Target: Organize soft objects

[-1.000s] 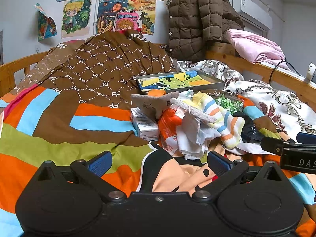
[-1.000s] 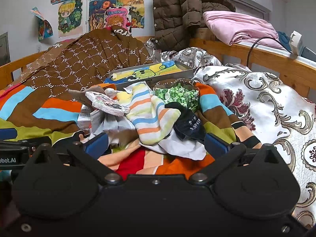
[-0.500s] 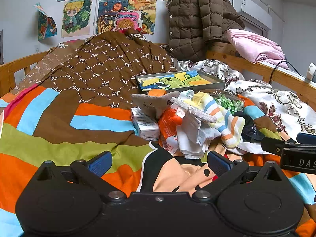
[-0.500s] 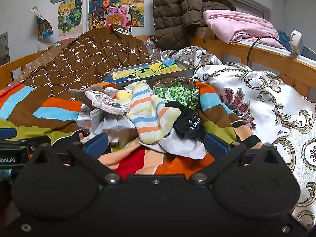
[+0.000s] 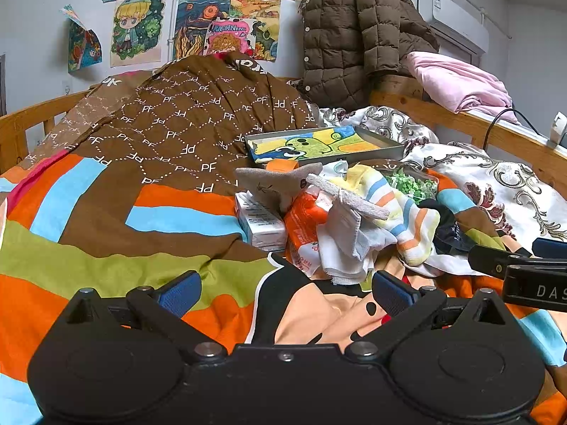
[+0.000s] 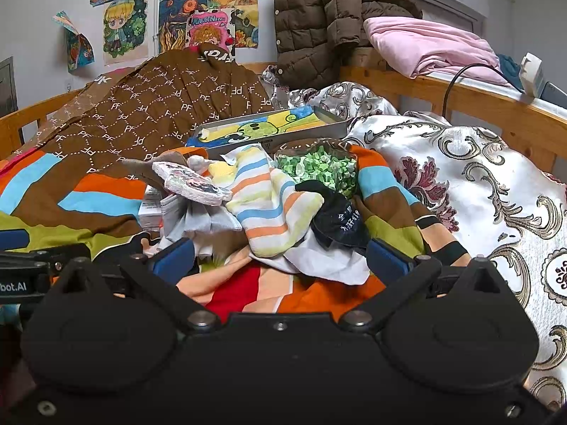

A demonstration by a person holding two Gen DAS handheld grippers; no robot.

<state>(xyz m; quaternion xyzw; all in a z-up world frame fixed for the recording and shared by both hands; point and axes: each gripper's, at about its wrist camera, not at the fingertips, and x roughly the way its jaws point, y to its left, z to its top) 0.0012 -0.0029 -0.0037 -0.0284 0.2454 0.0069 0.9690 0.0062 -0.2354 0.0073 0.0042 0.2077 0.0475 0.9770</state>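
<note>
Soft objects lie in one loose heap on the bed, on the striped bedspread [image 5: 106, 219]: one pastel striped sock [image 6: 269, 205], one white cloth [image 5: 340, 244], one black sock with white lettering [image 6: 340, 223], one grey plush piece [image 5: 276, 184] and one flat pinkish-white pad [image 6: 191, 184] resting across the top. One orange packet [image 5: 304, 219] and one small white carton [image 5: 258, 223] sit at the heap's left edge, touching it. One clear container of green bits [image 6: 319, 170] stands just behind the striped sock, and one shallow tray with a cartoon picture [image 5: 319, 145] lies behind that. A brown quilt printed with letters [image 5: 184, 127] is bunched up at the back left, a patterned white cover [image 6: 478, 177] spreads to the right, and one brown padded jacket [image 5: 354, 32] and one pink bundle [image 6: 425, 46] sit on the wooden bed rail.

Nothing stands between either gripper and the heap. The left gripper [image 5: 285, 294] hovers low over the bedspread with jaws spread wide and empty; the heap lies just ahead and slightly right. The right gripper [image 6: 280, 258] is likewise wide apart, holding nothing, with the white cloth and both socks just beyond its fingertips, near centre. Each gripper shows at the edge of the other's view, side by side.
</note>
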